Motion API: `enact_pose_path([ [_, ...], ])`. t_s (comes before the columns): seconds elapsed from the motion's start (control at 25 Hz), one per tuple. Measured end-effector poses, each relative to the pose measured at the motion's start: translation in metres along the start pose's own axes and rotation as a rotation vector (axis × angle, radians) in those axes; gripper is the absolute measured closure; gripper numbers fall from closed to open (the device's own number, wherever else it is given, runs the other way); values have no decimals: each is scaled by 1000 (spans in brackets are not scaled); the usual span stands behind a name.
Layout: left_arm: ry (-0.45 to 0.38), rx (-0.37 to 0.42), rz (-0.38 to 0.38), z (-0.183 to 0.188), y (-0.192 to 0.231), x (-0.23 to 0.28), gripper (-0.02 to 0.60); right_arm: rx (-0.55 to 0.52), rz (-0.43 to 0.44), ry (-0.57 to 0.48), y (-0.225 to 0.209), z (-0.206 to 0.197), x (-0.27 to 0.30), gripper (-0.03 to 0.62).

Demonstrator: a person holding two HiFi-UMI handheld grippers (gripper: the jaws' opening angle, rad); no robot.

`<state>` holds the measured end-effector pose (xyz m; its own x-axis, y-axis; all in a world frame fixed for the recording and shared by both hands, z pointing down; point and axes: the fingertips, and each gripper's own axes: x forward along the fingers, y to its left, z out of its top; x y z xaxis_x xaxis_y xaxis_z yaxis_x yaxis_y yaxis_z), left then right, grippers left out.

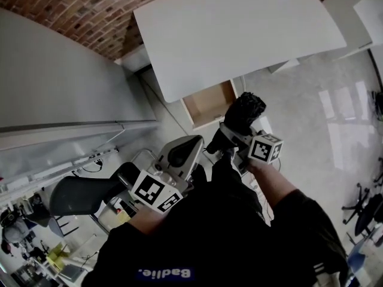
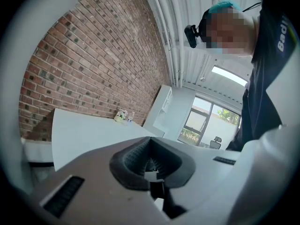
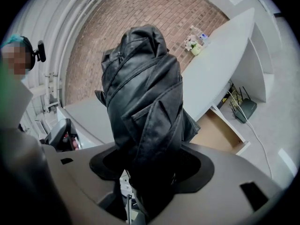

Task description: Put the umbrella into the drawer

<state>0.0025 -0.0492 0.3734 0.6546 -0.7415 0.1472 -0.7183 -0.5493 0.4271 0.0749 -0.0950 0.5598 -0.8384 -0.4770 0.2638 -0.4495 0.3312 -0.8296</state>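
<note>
A black folded umbrella (image 1: 244,111) (image 3: 140,102) stands up out of my right gripper (image 1: 230,133) (image 3: 147,170), whose jaws are shut on its lower end. It hangs in the air just in front of the open wooden drawer (image 1: 209,103) (image 3: 218,132) under the white desk (image 1: 239,28) (image 3: 220,55). The drawer looks bare inside. My left gripper (image 1: 182,151) (image 2: 151,164) is held lower and to the left, shut with nothing between its pads, and points toward the desk (image 2: 84,135).
A small vase of flowers and a bottle (image 3: 194,43) (image 2: 123,116) stand at the desk's far end. A router with cables (image 3: 243,108) lies on the floor under the desk. A grey office chair (image 1: 78,195) is at my left, beside another white tabletop (image 1: 48,88).
</note>
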Motion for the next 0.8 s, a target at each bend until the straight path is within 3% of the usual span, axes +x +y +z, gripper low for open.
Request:
enact_pose_path([
  [0.2, 23, -9, -4, -9, 14, 2, 584, 133, -34, -36, -40, -14, 19, 308],
  [0.44, 35, 10, 11, -17, 35, 0, 584, 199, -87, -39, -86, -36, 42, 309],
  [0.8, 40, -46, 51, -43, 65, -5, 584, 304, -146, -35, -140, -53, 78, 309],
])
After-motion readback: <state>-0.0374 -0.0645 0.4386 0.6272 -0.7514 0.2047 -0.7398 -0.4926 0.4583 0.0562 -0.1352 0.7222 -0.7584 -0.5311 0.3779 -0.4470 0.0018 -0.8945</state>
